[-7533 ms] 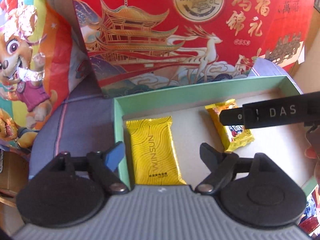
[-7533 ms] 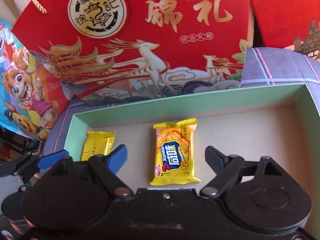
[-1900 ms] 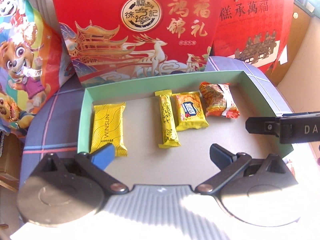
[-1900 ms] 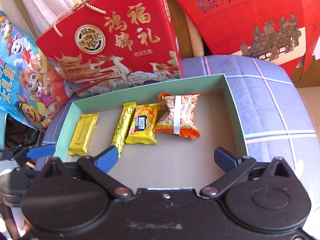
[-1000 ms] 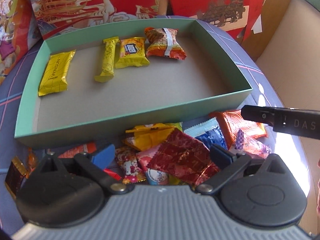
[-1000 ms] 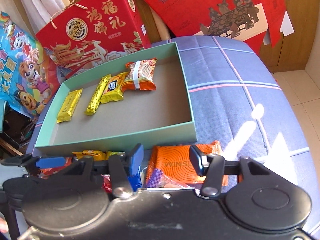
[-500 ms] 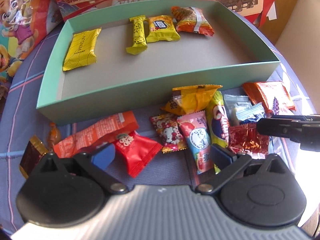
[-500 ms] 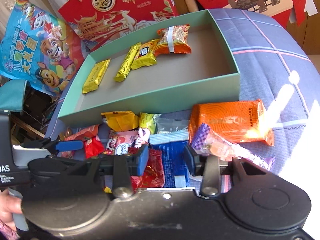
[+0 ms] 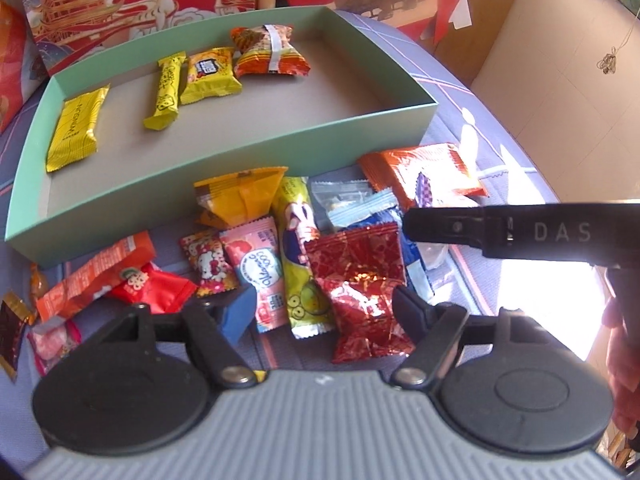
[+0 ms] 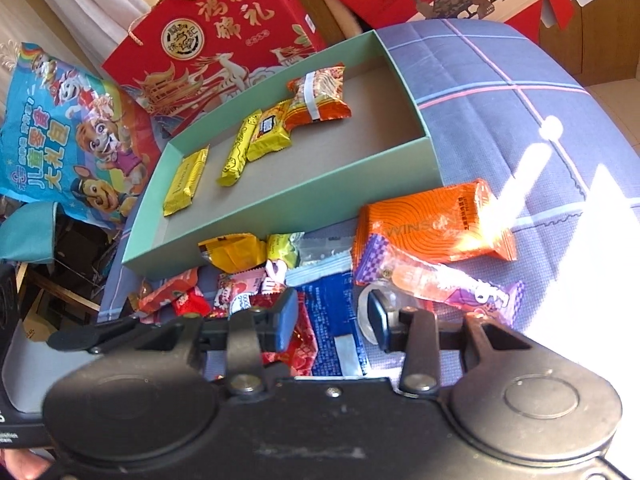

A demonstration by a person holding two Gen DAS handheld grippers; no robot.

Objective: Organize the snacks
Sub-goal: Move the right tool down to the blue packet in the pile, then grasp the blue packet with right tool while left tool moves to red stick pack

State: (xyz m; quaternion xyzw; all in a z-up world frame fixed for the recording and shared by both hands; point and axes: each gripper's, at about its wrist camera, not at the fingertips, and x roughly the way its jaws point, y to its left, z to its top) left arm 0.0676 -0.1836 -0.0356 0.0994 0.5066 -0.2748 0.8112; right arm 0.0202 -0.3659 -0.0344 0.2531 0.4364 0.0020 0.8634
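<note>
The box (image 9: 224, 160) is pale green outside with a grey-brown floor. Inside lie a yellow packet (image 9: 76, 128), a yellow bar (image 9: 166, 92), a yellow-orange pack (image 9: 210, 76) and an orange-red bag (image 9: 270, 52) with a white stripe. The cloth (image 10: 500, 120) beneath is blue-grey, checked with pink and pale lines. A crinkled red foil wrapper (image 9: 360, 280) glints gold; a large orange packet (image 10: 432, 220) bears wavy lines.

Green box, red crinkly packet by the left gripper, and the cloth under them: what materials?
Green box: looks like paperboard, matte green walls, grey-brown raw floor, crisp folded edges.
Red packet: likely metallised foil film, glossy, with sharp creases and bright glints.
Cloth: seemingly woven fabric, matte blue-grey with pink and pale check lines; a fine weave shows in the sunlit patch.
</note>
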